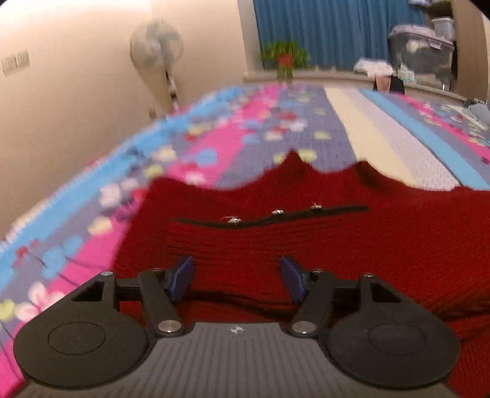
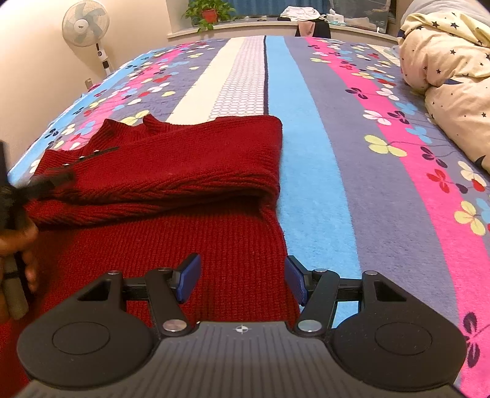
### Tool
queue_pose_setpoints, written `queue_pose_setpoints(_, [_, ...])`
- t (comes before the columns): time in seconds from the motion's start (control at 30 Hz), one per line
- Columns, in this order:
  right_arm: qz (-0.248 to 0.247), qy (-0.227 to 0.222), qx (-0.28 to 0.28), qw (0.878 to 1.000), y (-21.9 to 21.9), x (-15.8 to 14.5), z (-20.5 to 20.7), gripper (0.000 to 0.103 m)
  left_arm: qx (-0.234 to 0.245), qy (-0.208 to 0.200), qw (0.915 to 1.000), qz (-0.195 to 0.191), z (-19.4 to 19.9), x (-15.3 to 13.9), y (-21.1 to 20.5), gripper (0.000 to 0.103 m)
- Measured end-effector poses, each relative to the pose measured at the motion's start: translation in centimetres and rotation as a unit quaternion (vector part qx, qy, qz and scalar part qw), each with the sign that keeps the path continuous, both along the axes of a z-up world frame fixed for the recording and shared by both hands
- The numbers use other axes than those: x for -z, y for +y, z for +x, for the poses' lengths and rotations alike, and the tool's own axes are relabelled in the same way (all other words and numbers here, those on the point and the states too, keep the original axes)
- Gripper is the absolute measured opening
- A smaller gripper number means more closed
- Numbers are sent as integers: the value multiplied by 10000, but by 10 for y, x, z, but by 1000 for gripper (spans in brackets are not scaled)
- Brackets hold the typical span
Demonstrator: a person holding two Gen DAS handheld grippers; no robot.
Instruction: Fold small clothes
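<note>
Bedspread [image 2: 306, 128] w/ red sweater [image 2: 190, 171] under both claws, left [image 1: 237, 280] & right [image 2: 242, 281], open, empty.

1. Red knitted sweater [image 2: 190, 171]: one, lying on the bed.
2. Metal studs [image 1: 277, 212] on the sweater's dark strip: three.
3. Grippers: two; left gripper [image 1: 237, 277], right gripper [image 2: 242, 278].
4. Blue finger pads [image 2: 189, 280]: two on each gripper, four in all.
5. Striped flowered bedcover [image 2: 337, 128]: one.
6. Star-print quilt [image 2: 447, 61]: one, bundled.
7. Standing fan [image 2: 85, 23]: one.
8. Potted plant [image 2: 209, 12]: one.
9. Person's hand [image 2: 16, 254]: one visible.
</note>
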State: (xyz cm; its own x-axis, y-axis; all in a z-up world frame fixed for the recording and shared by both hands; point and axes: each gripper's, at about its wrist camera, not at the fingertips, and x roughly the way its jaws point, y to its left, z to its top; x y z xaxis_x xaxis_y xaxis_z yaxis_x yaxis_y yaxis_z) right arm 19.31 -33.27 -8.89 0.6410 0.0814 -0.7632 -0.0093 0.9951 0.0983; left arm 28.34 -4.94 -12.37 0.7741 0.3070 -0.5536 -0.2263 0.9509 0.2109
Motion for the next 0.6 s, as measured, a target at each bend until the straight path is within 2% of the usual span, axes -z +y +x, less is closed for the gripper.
queue_pose_setpoints(0.07, [-9,-4,13,10000,-1,0,0,62,68,-276,9990,341,-17,-11,-11,69])
queue_pose_setpoints(0.17, [-11,3,44,10000,-3,0,2,62,390,-528,9977,189,-56,-20,-19,69])
queue_pose_setpoints(0.27, [-5,-6,60,10000,-2,-1,1,62,494,-491,9976,-46,-91,-15,-16,69])
queue_pose_setpoints(0.37, [-7,-28,36,10000,-2,-2,-1,62,454,-401,9981,73,-121,4,-12,69])
queue_pose_setpoints(0.43, [-20,-22,30,10000,-2,-2,-2,62,451,-378,9981,167,-133,23,-10,69])
queue_pose_setpoints(0.5, [-40,-14,28,10000,-2,-2,-2,62,440,-500,9977,157,-134,28,-8,69])
queue_pose_setpoints(0.6, [-66,-13,29,10000,-2,-3,-2,62,415,-384,9979,322,-131,31,-13,69])
